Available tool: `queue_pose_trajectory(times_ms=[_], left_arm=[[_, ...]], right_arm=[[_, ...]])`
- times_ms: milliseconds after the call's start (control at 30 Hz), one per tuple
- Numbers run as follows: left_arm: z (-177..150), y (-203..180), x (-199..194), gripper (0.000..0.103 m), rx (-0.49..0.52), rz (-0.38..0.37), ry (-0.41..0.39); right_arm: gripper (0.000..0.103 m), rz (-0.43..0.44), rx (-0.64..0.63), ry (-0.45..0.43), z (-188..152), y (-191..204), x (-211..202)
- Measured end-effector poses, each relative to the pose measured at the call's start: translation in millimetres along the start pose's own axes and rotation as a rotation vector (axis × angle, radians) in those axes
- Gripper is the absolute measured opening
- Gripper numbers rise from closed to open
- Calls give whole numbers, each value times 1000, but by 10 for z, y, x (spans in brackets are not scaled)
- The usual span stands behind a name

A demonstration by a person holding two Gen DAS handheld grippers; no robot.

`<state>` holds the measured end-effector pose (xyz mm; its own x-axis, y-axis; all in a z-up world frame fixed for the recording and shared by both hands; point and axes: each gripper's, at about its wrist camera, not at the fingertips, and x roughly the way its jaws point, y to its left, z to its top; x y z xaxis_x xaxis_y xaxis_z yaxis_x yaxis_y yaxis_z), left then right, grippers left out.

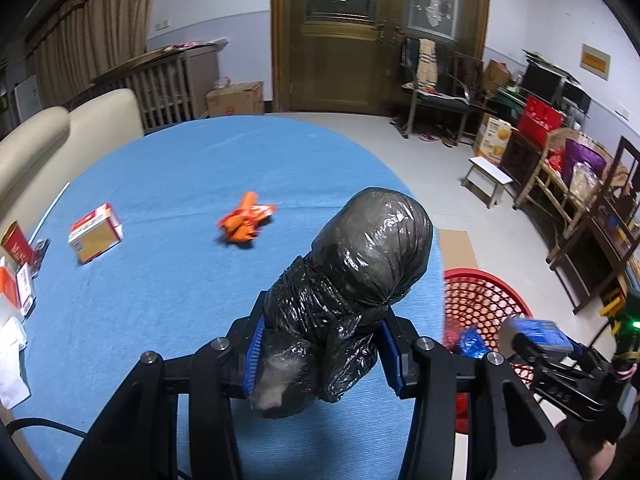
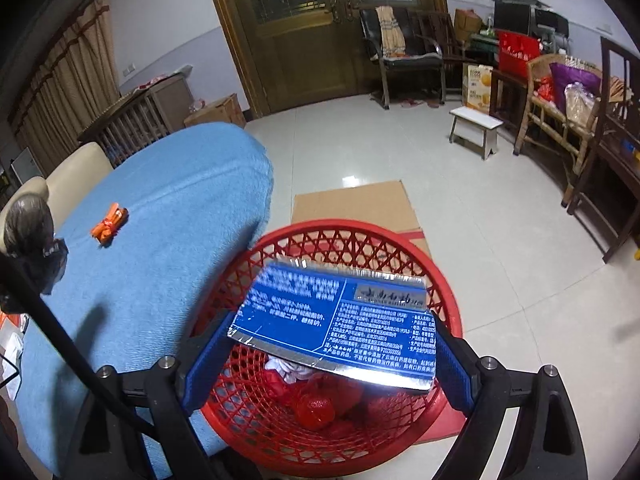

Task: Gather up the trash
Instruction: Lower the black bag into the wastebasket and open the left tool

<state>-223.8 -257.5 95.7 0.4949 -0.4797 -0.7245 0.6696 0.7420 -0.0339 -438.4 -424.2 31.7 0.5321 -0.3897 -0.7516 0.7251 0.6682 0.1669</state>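
Right wrist view: blue box (image 2: 336,320) crosswise in jaws above basket (image 2: 436,280); left jaws gripping black bag (image 1: 352,280) lengthwise.

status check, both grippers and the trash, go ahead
Left gripper shut on black bag bundle above blue table. Right gripper shut on blue box, over red basket. Orange wrapper uncollected. Nothing blocking.

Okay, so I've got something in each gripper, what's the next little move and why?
Probably open the right gripper: the blue box it holds already hangs over the red basket, so it should drop in. The left gripper holds its black bag over the table.
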Motion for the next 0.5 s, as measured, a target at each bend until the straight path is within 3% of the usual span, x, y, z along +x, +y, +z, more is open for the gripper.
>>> queue_pose_trajectory(times_ms=[267,500], left_arm=[[38,-264,46,50,57,-37,15],[49,-674,56,50,138,-95,32]], right_arm=[[93,36,45,49,15,-106,201],[93,44,162,-43,74,-441,-60]])
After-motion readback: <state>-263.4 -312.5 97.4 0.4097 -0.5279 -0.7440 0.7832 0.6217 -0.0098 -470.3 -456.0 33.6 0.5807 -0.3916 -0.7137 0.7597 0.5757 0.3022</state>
